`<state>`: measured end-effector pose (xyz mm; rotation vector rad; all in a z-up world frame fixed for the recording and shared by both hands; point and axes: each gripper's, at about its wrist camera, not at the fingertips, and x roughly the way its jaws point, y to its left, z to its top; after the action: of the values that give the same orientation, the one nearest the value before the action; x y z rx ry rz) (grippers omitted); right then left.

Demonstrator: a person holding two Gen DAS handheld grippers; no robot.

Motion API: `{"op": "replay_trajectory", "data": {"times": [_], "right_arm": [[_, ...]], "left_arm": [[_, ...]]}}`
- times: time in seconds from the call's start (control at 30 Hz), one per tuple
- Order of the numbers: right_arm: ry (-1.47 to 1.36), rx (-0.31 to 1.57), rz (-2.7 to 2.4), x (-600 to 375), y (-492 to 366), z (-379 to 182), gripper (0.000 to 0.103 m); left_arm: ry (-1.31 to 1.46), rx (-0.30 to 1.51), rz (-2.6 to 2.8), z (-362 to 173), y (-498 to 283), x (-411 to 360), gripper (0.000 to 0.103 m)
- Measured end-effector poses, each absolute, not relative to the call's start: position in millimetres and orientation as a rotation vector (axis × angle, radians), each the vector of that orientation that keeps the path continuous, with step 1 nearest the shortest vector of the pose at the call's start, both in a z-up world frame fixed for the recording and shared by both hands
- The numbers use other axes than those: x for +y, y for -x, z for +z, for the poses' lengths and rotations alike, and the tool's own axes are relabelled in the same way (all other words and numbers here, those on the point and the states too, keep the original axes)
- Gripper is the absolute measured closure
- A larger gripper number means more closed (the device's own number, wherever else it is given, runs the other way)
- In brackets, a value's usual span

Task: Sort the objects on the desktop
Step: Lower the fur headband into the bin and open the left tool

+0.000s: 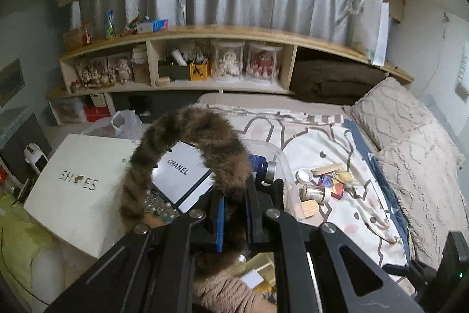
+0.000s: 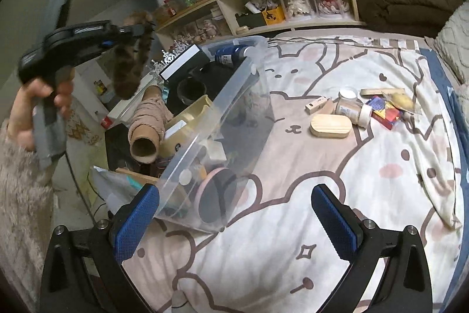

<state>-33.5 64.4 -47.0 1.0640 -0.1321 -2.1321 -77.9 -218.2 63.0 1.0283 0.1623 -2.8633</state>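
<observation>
My left gripper (image 1: 234, 220) is shut on a brown furry headband (image 1: 190, 131), which arches up over the clear plastic bin (image 1: 285, 166). The right wrist view shows that same gripper (image 2: 137, 31), held by a hand, above the bin's (image 2: 231, 96) far left side with the headband (image 2: 129, 69) dangling. My right gripper (image 2: 234, 222) is open over the bedspread, nothing between its blue pads (image 2: 137, 220). Loose items lie on the bed: a wooden oval (image 2: 331, 125), small jars (image 2: 353, 107), a colourful box (image 2: 385, 110).
The bin holds a white-lidded black box (image 1: 183, 176), a yarn cone (image 2: 146, 122), a blue bottle (image 2: 230, 53) and several small things. A white shoe box (image 1: 85, 189) sits to its left. Shelves (image 1: 187, 63) line the wall; a pillow (image 1: 410, 137) lies right.
</observation>
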Motion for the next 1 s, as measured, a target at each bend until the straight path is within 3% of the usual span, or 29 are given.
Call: {"op": "replay_trajectory", "data": {"times": [0.3, 0.83, 0.9, 0.97, 1.0], "right_arm": [[-1.077, -0.177, -2.109, 83.7, 44.4, -63.5, 0.0], [-1.087, -0.322, -2.092, 108.0, 66.3, -67.9, 0.0], [-1.088, -0.327, -2.096, 108.3, 67.0, -67.8, 0.0], [-1.092, -0.322, -2.098, 107.3, 67.4, -68.5, 0.0], [-1.093, -0.32, -2.098, 106.7, 67.4, -68.7, 0.0]], "left_arm": [[-1.169, 0.093, -2.727, 53.6, 142.6, -207.7, 0.092], [-1.443, 0.073, -2.544, -14.1, 204.8, -196.2, 0.088], [-1.445, 0.095, -2.566, -13.4, 204.8, -194.9, 0.074], [-1.454, 0.13, -2.612, -9.0, 203.3, -190.5, 0.039], [-1.446, 0.121, -2.626, -5.8, 202.7, -186.8, 0.033]]}}
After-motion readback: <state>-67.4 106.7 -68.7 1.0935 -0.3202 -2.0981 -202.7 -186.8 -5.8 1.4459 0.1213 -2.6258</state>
